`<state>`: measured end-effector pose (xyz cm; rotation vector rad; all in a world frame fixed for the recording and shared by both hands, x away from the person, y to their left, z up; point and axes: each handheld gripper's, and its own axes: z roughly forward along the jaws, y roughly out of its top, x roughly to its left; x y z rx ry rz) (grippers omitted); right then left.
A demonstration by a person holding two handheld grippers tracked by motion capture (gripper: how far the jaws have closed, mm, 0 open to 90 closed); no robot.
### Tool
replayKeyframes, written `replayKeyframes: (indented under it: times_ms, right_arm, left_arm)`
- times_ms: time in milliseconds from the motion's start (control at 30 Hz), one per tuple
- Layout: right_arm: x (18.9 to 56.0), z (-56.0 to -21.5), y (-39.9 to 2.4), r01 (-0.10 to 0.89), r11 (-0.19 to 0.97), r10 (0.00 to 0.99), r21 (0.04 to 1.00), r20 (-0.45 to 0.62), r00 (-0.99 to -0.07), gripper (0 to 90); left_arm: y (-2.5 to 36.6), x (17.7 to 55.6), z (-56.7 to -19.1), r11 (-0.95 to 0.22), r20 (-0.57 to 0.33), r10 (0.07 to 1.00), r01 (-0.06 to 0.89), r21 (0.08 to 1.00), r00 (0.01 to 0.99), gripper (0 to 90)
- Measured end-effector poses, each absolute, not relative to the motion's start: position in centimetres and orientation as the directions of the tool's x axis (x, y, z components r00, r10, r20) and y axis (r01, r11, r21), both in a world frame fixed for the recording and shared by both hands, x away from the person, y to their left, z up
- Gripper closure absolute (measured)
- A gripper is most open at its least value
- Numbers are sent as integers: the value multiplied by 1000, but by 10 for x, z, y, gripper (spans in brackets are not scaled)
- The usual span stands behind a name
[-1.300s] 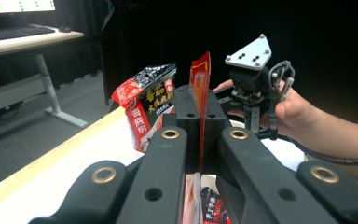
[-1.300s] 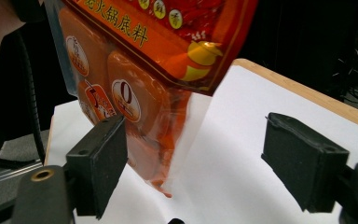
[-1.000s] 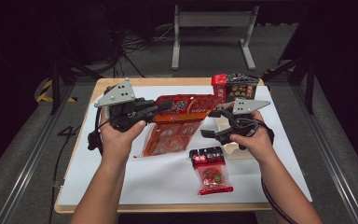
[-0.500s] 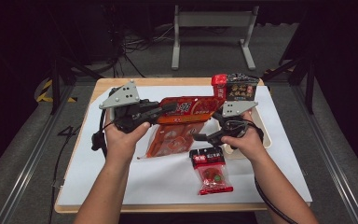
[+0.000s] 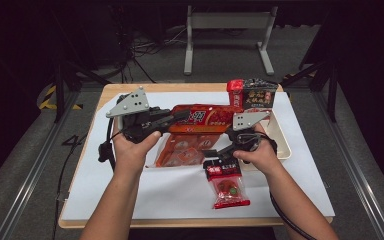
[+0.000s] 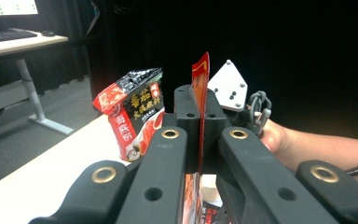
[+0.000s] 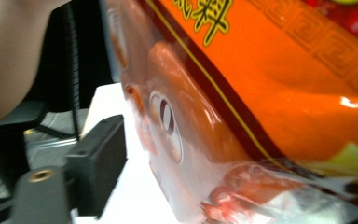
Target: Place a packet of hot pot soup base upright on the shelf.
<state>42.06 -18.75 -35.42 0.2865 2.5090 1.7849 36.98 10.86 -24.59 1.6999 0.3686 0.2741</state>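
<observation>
A large orange and red snack packet hangs over the white sheet. My left gripper is shut on its top edge. In the left gripper view the thin packet edge stands clamped between the black jaws of the left gripper. My right gripper points left at the packet's lower right side. Its jaws have just been closing and still stand open. In the right gripper view the packet's lower part lies across the jaws, and the left finger is apart from it. The other finger is hidden.
A small red packet lies on the white sheet near the front. A black and red packet stands at the back of a cream tray. The wooden table's edges border the sheet.
My right gripper has moved left and a little down from the tray to the packet's lower right side. The left gripper has kept its hold and place.
</observation>
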Motion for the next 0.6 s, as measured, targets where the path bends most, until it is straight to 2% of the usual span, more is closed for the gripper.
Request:
replayKeyframes:
  times_ms: [200, 600]
  right_arm:
    - [414, -355, -185, 114, 338, 140, 934, 70, -988, 373]
    - [405, -355, -178, 100, 318, 108, 943, 69, -992, 485]
  left_arm:
    - [114, 370, -246, -118, -40, 400, 94, 989, 916, 900]
    - [120, 370, -247, -99, -51, 409, 100, 990, 911, 900]
